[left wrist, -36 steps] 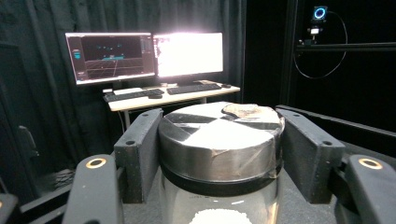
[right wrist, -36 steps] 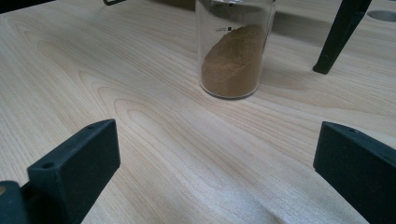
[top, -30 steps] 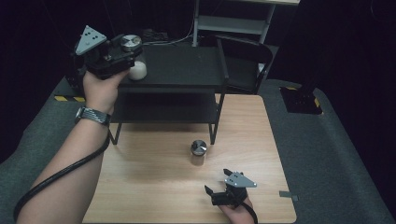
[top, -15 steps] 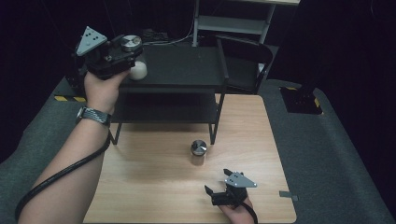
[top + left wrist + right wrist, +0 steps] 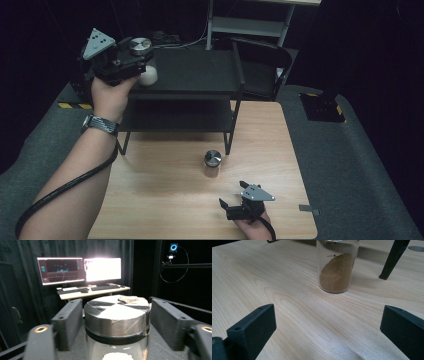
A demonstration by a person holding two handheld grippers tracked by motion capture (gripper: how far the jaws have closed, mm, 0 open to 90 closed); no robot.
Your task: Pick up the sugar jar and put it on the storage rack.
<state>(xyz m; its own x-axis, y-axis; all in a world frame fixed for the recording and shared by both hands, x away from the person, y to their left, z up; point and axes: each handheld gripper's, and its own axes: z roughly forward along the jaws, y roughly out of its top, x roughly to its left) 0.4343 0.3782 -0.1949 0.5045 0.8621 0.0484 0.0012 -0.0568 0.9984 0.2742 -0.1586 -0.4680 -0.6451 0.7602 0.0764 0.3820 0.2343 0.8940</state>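
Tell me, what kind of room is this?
Probably a lab for recording gripper work. Black curtains hang all around, two computer monitors glow on a desk, and a small camera sits on a dark frame.

A light wooden table [image 5: 165, 200] sits on a grey carpeted floor [image 5: 350, 165] in a dark room. A black two-tier shelf rack [image 5: 200, 75] stands on the far half of the table. A glass jar of brown powder [image 5: 336, 267] with a metal lid stands on the table just in front of the rack. Behind, two monitors [image 5: 80, 269] and keyboards [image 5: 90, 289] rest on a desk [image 5: 75, 293]. A grey metal shelf unit [image 5: 250, 25] stands beyond the rack.
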